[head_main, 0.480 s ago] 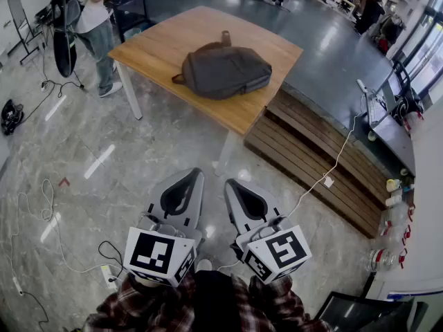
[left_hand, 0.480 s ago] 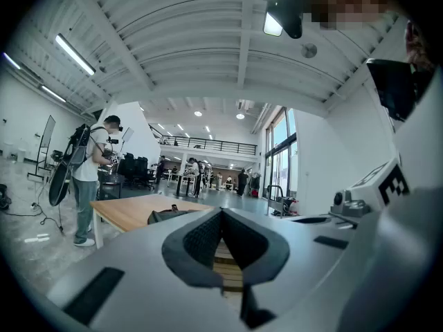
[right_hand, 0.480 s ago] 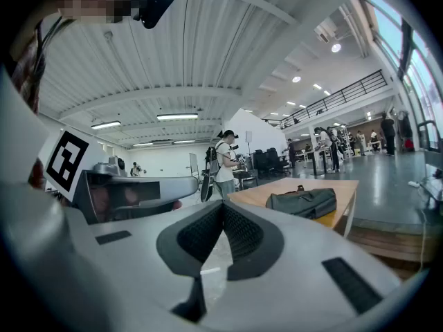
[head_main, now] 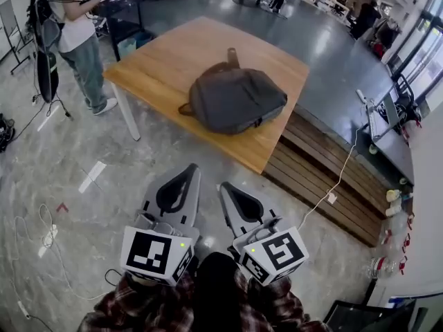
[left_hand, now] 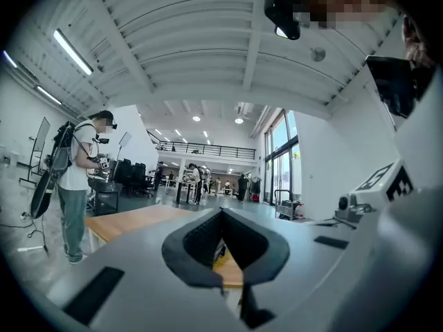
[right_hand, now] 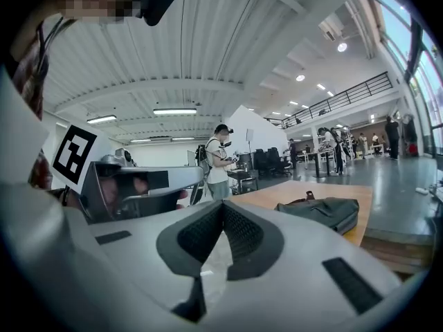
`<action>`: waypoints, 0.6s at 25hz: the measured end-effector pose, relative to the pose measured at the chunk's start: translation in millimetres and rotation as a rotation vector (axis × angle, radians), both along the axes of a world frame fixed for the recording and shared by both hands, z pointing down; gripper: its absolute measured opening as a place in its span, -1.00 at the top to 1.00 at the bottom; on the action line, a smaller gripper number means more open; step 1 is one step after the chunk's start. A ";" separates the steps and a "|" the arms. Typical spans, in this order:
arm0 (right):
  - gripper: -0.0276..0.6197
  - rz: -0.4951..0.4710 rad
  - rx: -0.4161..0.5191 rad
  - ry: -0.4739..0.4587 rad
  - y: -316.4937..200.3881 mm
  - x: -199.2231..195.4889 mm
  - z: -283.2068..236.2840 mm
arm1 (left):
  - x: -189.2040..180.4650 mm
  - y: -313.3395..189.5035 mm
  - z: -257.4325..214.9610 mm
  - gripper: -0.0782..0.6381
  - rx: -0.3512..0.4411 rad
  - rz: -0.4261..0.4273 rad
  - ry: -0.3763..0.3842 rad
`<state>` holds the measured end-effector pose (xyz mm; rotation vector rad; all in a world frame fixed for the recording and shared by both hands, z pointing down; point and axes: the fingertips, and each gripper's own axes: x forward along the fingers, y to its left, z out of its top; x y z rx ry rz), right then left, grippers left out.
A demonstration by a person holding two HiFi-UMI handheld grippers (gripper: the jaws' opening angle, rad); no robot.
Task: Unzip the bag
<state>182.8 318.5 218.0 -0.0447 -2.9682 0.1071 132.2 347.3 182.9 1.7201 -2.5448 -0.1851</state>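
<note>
bag (head_main: 235,99): on surface (head_main: 173,54); shows in head and right gripper views only
left gripper (head_main: 188,171), right gripper (head_main: 225,189): both closed, empty, at 6 o'clock of surface
person (head_main: 76,40): 10 o'clock

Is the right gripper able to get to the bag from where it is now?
Probably not yet: the right gripper hangs over the floor, short of the table, and the bag lies farther in. Nothing blocks the way; a step forward should do.

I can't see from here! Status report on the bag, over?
Left gripper and right gripper shut, empty, short of the table. Bag lying flat on it, untouched. Person beside its left corner, clear of bag.
</note>
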 end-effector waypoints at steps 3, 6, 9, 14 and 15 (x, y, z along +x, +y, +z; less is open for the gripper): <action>0.88 0.027 -0.021 0.016 -11.2 -25.4 7.1 | -28.4 -12.3 7.1 0.76 -0.008 0.026 0.016; 0.88 0.052 -0.037 0.037 -27.4 -51.6 13.1 | -56.4 -23.7 12.5 0.76 -0.019 0.038 0.034; 0.88 0.074 -0.054 0.049 -52.1 -70.1 19.2 | -76.5 -41.6 19.9 0.76 -0.034 0.044 0.046; 0.88 0.106 -0.075 0.069 -100.3 -117.0 38.8 | -128.4 -82.3 37.9 0.76 -0.064 0.066 0.035; 0.88 0.113 -0.076 0.063 -114.6 -130.0 38.6 | -143.1 -95.6 37.3 0.76 -0.064 0.068 0.028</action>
